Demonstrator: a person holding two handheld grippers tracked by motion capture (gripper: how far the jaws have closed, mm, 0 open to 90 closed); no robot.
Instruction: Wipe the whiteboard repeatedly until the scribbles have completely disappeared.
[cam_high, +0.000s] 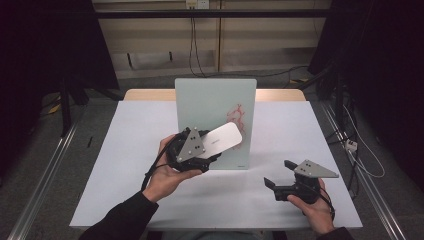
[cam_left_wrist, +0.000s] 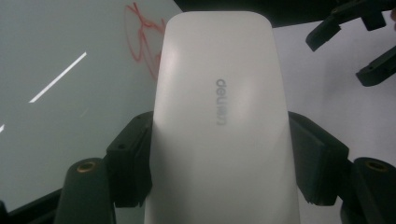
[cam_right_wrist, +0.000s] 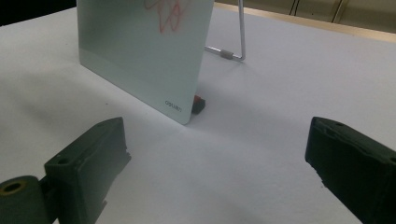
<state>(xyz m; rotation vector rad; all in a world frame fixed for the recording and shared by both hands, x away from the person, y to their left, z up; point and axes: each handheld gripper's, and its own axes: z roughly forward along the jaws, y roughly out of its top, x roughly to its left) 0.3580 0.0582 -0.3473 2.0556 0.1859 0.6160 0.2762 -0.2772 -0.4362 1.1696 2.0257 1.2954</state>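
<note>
Holding a white eraser (cam_high: 223, 138) by its long sides, the left gripper (cam_high: 207, 150) has its jaws closed on the lower half of the body, so the far end stands free, raised off the desk (cam_high: 135, 150) and close in front of the board (cam_high: 215, 107). In the left gripper view the eraser (cam_left_wrist: 219, 121) runs straight out between the jaws, logo up, with its tip just right of the red scribble (cam_left_wrist: 144, 42). That grip makes sense for wiping: the flat underside can be laid on the glass while the jaws stay back from it.

The board leans back on a thin wire stand (cam_right_wrist: 233, 49) (seen past its edge in the right gripper view), tilted so that its face meets a pad coming from the person's side. The scribble (cam_high: 236, 117) sits on the right part of the face, near mid-height, and looks untouched; whether the eraser already touches the glass I cannot tell.

The right gripper (cam_high: 280, 177) rests low near the front right of the desk, well apart from the board, jaws spread wide with nothing between them. It seems parked there to keep out of the way, or ready to steady the board's lower corner (cam_right_wrist: 180, 109) should the wiping push it back.
</note>
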